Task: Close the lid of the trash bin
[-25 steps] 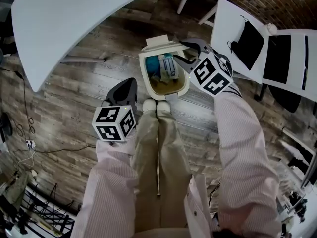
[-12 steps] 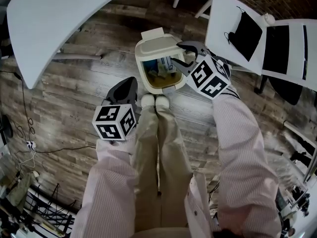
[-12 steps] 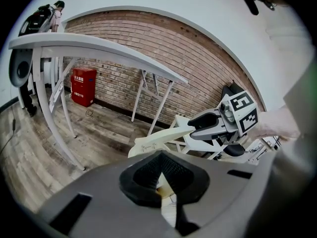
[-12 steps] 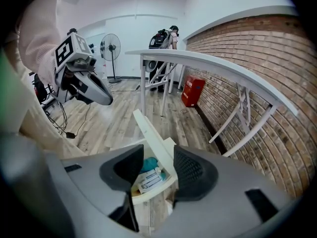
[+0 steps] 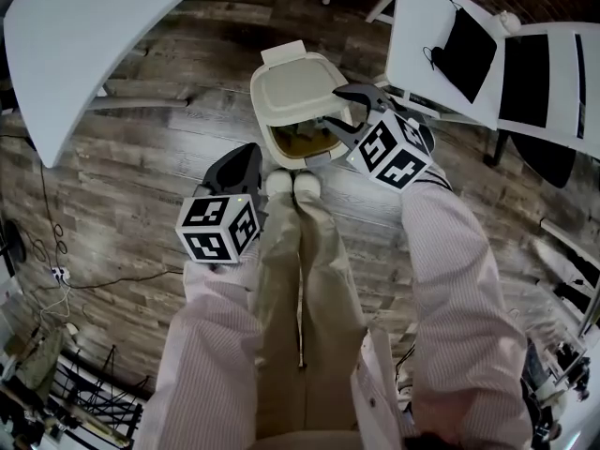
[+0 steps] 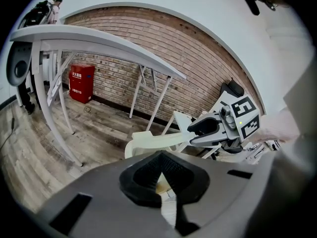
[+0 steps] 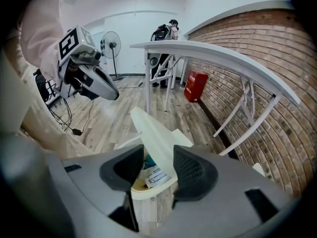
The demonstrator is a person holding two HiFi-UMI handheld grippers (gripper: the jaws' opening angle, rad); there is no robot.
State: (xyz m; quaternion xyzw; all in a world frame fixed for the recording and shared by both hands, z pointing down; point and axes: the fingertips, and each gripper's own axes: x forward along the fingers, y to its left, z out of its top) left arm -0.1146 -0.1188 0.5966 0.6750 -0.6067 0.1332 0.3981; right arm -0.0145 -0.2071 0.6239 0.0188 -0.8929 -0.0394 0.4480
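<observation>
A cream trash bin (image 5: 314, 154) stands on the wood floor just ahead of the person's shoes. Its lid (image 5: 295, 92) is tilted about halfway down over the opening. My right gripper (image 5: 339, 109) is at the lid's right edge. In the right gripper view the lid (image 7: 158, 133) runs between the spread jaws of that gripper (image 7: 157, 170) and leans on the right pad, with a gap on its left. Trash (image 7: 154, 176) shows inside the bin. My left gripper (image 5: 247, 155) hangs left of the bin, apart from it, its pads (image 6: 143, 180) pressed together on nothing.
A white table (image 5: 94, 36) curves over the floor to the left. White chairs (image 5: 436, 78) with a black item (image 5: 464, 50) stand close on the right. Both shoes (image 5: 292, 184) touch the bin's front. A brick wall with a red box (image 6: 80, 83) lies beyond.
The lid has swung down from nearly upright to about half shut and now hides most of the trash. The right gripper moved with it. The left gripper stayed put.
</observation>
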